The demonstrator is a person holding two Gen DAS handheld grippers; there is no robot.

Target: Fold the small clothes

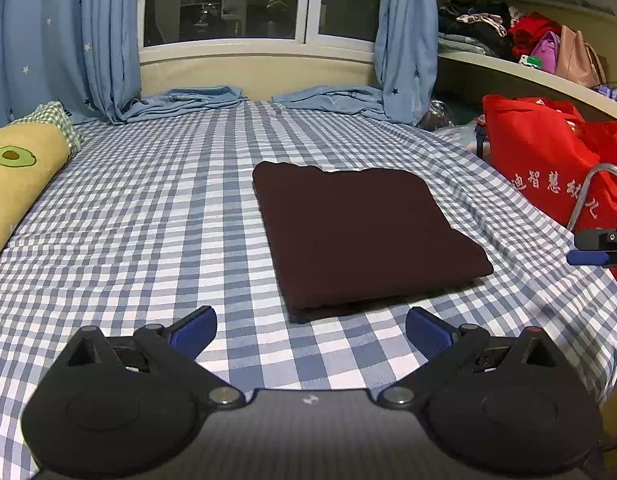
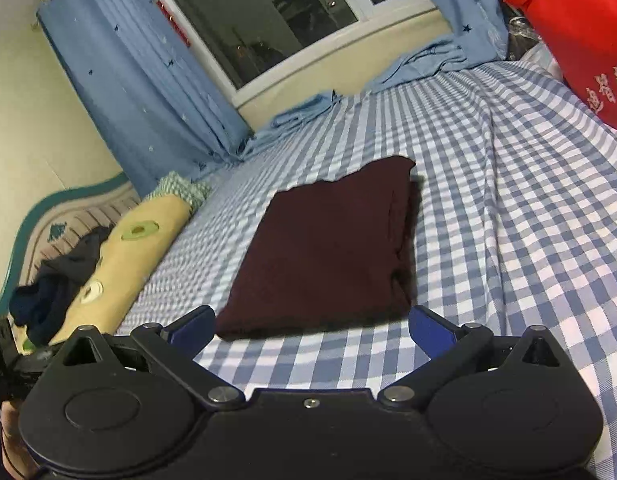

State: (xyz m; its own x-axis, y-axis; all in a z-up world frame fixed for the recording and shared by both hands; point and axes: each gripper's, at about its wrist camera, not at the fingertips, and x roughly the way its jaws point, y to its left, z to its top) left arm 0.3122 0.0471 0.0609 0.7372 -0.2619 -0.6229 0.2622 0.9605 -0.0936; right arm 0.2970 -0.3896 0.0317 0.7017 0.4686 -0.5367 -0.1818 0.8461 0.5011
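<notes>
A dark maroon garment (image 1: 360, 236) lies folded into a flat rectangle on the blue and white checked bed sheet (image 1: 156, 208). My left gripper (image 1: 311, 330) is open and empty, just in front of the garment's near edge. In the right wrist view the same folded garment (image 2: 328, 256) lies straight ahead, and my right gripper (image 2: 311, 330) is open and empty with its blue fingertips (image 2: 430, 326) close to the garment's near edge. The right gripper's tip also shows at the right edge of the left wrist view (image 1: 600, 246).
A yellow avocado-print pillow (image 1: 16, 184) lies along the bed's left side. A red bag (image 1: 548, 160) stands at the right edge. Blue curtains (image 1: 408, 40) hang by the window, their hems on the bed. Dark clothes (image 2: 56, 280) are piled beyond the pillow. Shelves (image 1: 528, 60) hold clutter.
</notes>
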